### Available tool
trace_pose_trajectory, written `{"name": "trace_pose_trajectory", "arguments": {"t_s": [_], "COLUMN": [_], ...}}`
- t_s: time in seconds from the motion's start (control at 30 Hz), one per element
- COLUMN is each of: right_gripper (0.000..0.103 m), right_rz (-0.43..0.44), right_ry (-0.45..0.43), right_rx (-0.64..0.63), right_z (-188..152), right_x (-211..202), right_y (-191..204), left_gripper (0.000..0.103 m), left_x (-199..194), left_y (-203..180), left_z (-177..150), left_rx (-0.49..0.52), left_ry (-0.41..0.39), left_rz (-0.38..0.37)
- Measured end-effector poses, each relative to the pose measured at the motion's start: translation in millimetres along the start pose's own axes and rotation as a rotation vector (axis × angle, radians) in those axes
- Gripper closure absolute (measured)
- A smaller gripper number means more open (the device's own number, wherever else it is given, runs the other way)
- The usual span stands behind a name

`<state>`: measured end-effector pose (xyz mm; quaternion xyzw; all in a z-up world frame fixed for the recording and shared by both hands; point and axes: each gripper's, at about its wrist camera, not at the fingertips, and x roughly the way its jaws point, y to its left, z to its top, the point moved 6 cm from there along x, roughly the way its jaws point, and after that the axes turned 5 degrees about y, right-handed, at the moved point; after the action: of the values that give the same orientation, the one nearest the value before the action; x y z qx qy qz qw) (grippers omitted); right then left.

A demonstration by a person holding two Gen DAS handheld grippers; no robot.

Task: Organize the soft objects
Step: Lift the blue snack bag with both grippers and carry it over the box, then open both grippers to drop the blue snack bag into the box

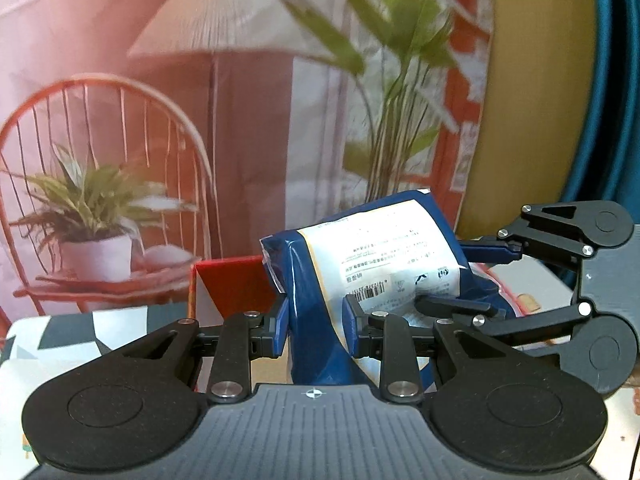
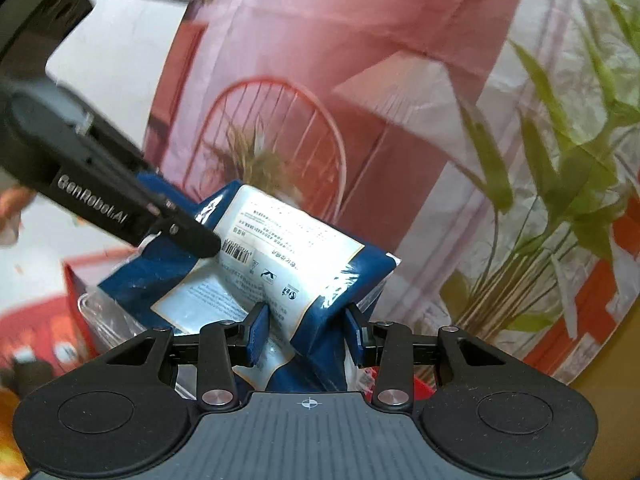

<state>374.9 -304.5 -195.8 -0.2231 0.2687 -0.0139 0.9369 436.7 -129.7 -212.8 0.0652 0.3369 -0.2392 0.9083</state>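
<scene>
Blue plastic with a white printed label makes up the soft packet [image 1: 372, 264], which both grippers hold up between them. The left gripper [image 1: 316, 326] has its jaws narrowed onto a blue fold at the packet's lower edge, its blue pads pressing the film from either side. The right gripper [image 2: 306, 334] pinches another part of the same packet, its pads [image 2: 256, 336] closed in on a crumpled blue ridge under the label. In the left wrist view the right gripper reaches in from the right of the packet, one finger lying across the label's lower part near the barcode. In the right wrist view the left gripper's dark body, lettered in white, comes in from the left of the packet and its tip rests against the label beside the barcode. Just below and left of the packet stands a red box [image 1: 236, 280] with a white inner face. Behind the packet hangs a printed backdrop [image 1: 224, 120] showing a lamp, a red wire chair and green plants, blurred in both views.
</scene>
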Motion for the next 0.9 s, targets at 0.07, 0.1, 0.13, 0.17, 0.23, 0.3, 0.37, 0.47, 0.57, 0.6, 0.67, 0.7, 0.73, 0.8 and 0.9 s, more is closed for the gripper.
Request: {"name": "trace_pose_trajectory", "arguments": {"t_s": [0.07, 0.1, 0.13, 0.17, 0.23, 0.3, 0.37, 0.47, 0.57, 0.6, 0.67, 0.7, 0.73, 0.8, 0.9], "right_gripper": [0.066, 0.066, 0.066, 0.066, 0.066, 0.066, 0.067, 0.07, 0.072, 0.072, 0.072, 0.072, 0.072, 0.071, 0.069], "right_rz": [0.008, 0.016, 0.025, 0.045, 0.078, 0.105, 0.123, 0.124, 0.137, 0.14, 0.15, 0.159, 0.167, 0.172, 0.104], "right_ry": [0.035, 0.055, 0.078, 0.109, 0.164, 0.224, 0.285, 0.361, 0.436, 0.454, 0.498, 0.529, 0.563, 0.611, 0.626], "right_rx": [0.001, 0.008, 0.017, 0.036, 0.066, 0.088, 0.124, 0.174, 0.266, 0.289, 0.339, 0.361, 0.381, 0.386, 0.349], "right_z": [-6, -8, -11, -13, -17, -22, -27, -34, -42, -45, -50, -53, -58, -64, -63], "right_x": [14, 21, 28, 36, 49, 60, 70, 82, 93, 96, 101, 105, 108, 113, 114], "right_y": [1, 1, 0, -1, -1, -1, -2, -6, -16, -20, -25, -26, -27, -26, -24], "left_gripper": [0.073, 0.073, 0.073, 0.073, 0.073, 0.073, 0.073, 0.073, 0.073, 0.073, 0.073, 0.073, 0.073, 0.073, 0.073], "left_x": [14, 20, 26, 33, 45, 54, 61, 66, 67, 66, 65, 65, 63, 62, 56], "left_y": [4, 5, 7, 9, 10, 10, 10, 10, 11, 10, 12, 11, 12, 13, 15], "left_z": [-1, -2, -3, -4, -7, -9, -10, -10, -10, -11, -12, -12, -12, -13, -17], "left_rx": [-0.007, -0.011, -0.014, -0.017, -0.012, 0.005, 0.015, 0.017, 0.011, 0.009, 0.009, 0.007, 0.004, -0.004, 0.0], "left_ry": [0.032, 0.048, 0.067, 0.091, 0.128, 0.16, 0.177, 0.193, 0.193, 0.193, 0.194, 0.194, 0.193, 0.192, 0.192], "left_rz": [0.003, 0.003, 0.004, 0.003, 0.001, 0.002, -0.003, -0.004, -0.009, -0.01, -0.008, -0.006, -0.004, -0.003, 0.004]}}
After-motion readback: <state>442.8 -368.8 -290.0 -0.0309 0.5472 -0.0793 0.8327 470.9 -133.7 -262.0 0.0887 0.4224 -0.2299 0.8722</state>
